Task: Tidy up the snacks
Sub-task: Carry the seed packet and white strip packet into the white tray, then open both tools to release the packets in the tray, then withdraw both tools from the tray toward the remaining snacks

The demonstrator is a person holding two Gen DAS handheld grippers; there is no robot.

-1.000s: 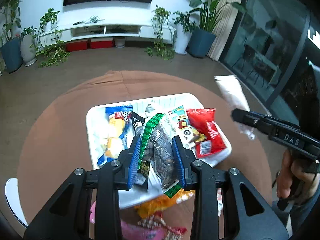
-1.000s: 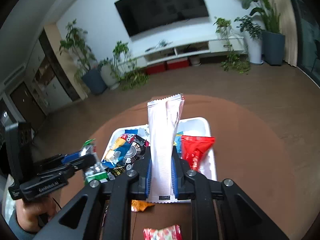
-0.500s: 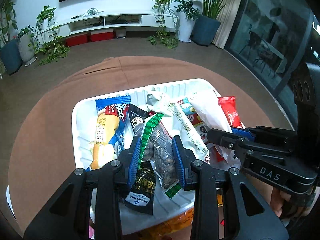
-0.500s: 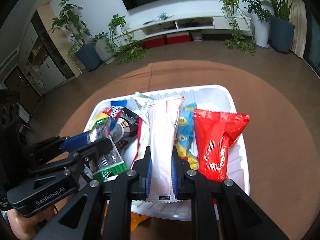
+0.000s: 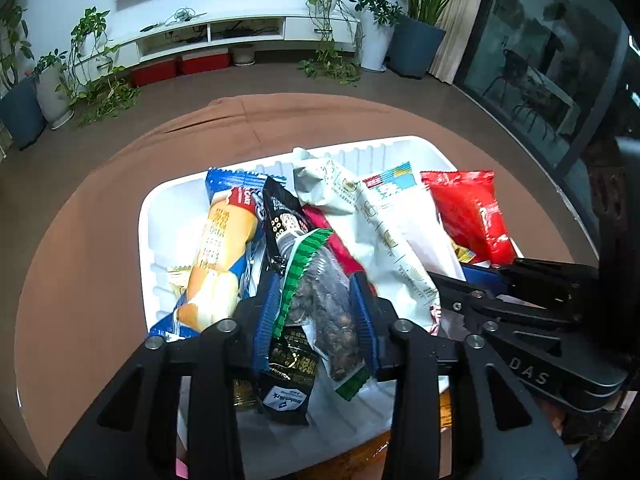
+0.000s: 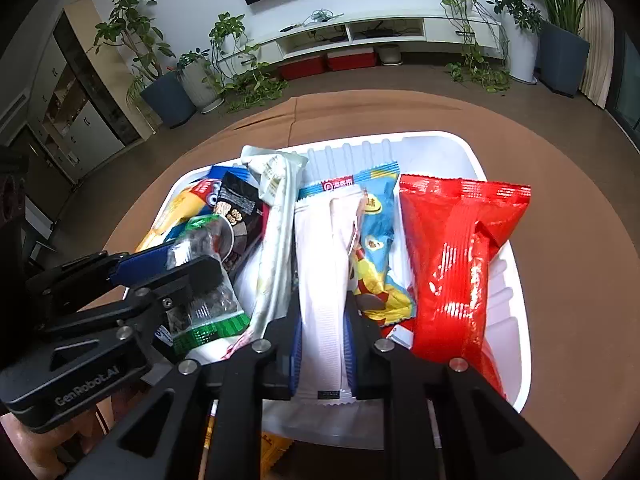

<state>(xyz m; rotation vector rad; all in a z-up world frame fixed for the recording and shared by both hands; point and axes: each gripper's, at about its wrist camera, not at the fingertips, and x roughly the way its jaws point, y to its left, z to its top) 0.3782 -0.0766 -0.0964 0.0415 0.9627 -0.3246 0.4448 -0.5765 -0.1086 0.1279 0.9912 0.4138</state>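
White tray [image 5: 160,216]: nut packet [image 5: 320,300] between left claw [image 5: 316,312] pads.

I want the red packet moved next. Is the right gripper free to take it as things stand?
Probably not yet: the right gripper is shut on the white packet. The red packet lies uncovered beside it.

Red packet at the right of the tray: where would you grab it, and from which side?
Take the red packet by its flat crimped top edge, the far end, coming from above over the white tray. The middle looks puffy and glossy, so it would likely slip or crush, and its near end lies beside the right gripper, whose jaws hold the white packet.
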